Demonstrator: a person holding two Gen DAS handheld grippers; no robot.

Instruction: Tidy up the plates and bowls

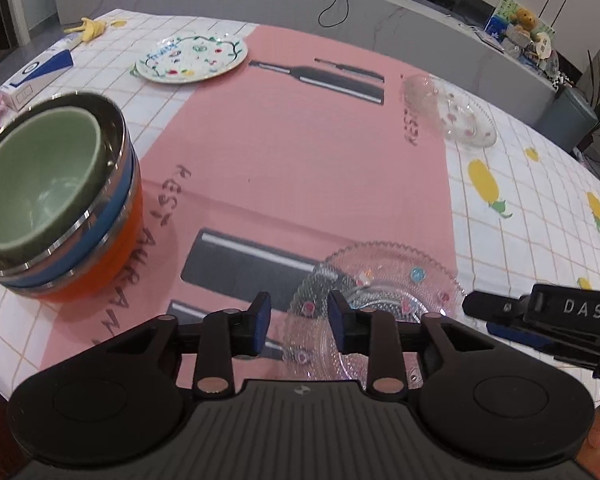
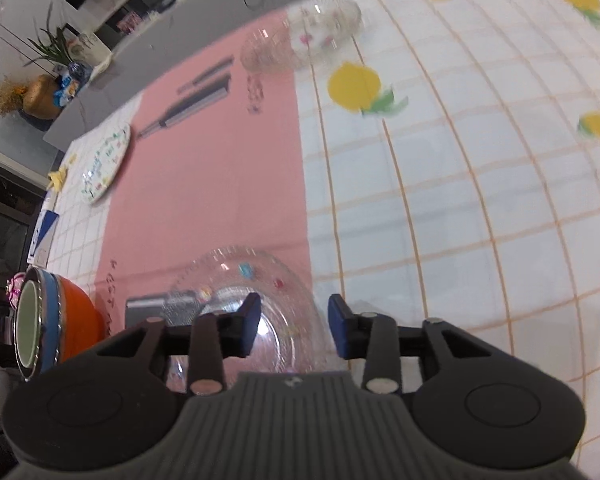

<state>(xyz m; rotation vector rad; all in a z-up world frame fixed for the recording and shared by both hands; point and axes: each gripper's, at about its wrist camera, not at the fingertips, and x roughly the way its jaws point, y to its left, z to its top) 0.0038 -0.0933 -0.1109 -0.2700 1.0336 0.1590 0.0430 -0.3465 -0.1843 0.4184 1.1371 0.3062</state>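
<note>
Near glass plate [image 1: 380,304]: lying just ahead of both grippers, beside the bowl stack [image 1: 56,196].
Left gripper [image 1: 299,322]: you are holding it spread, empty.
Right gripper [image 2: 294,326]: you are holding it spread, empty, nearer the plate's rim.

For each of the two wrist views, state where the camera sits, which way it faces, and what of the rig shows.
Left wrist view: on the left gripper, facing across the table; nested bowls at left, near glass plate ahead; its open jaws and the right gripper show.
Right wrist view: on the right gripper, tilted, over the same glass plate's right edge; open jaws show.
Shared: glass plate, bowls, painted plate, far glass dishes.
</note>
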